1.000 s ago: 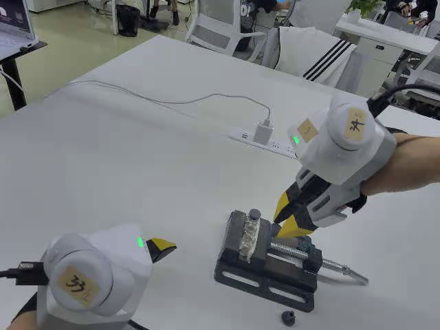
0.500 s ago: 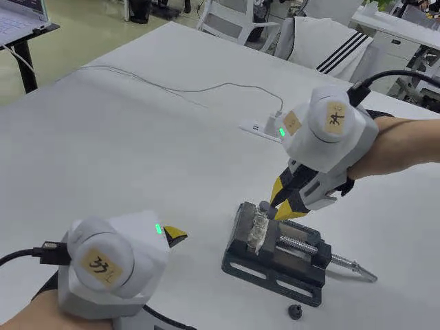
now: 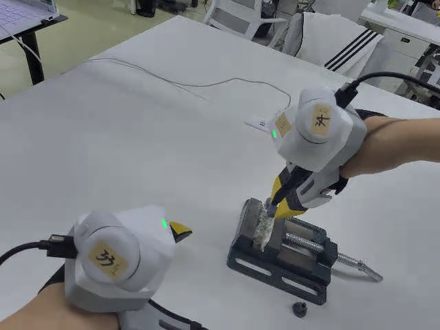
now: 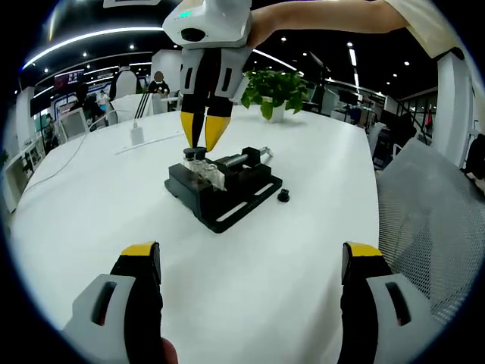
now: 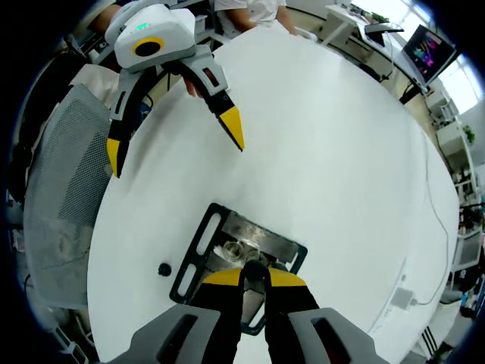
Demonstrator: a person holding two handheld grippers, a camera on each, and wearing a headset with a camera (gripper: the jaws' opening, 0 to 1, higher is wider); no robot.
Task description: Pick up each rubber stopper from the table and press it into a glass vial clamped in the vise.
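A black vise [image 3: 282,256] stands on the white table [image 3: 137,137] and clamps clear glass vials [image 3: 262,225]. My right gripper [image 3: 278,206] points steeply down onto the vials' tops, its yellow-tipped jaws shut on a dark rubber stopper [image 5: 255,274] right over the vials [image 5: 241,249]. In the left gripper view, the right gripper [image 4: 201,141] touches the dark-capped vials [image 4: 197,156] in the vise [image 4: 224,191]. A loose black stopper [image 3: 299,309] lies on the table in front of the vise. My left gripper [image 4: 250,254] stands open and holds nothing, a good way left of the vise.
A white power strip [image 3: 261,124] with a charger and a long cable lies behind the vise. The vise's screw handle [image 3: 350,262] sticks out to the right. A chair with a striped jacket [image 3: 337,41] stands past the table's far edge. A potted plant [image 4: 276,87] sits farther off.
My right gripper has come down and slightly left from beside the vise onto the vials' tops. The left gripper has stayed put; the head camera has shifted.
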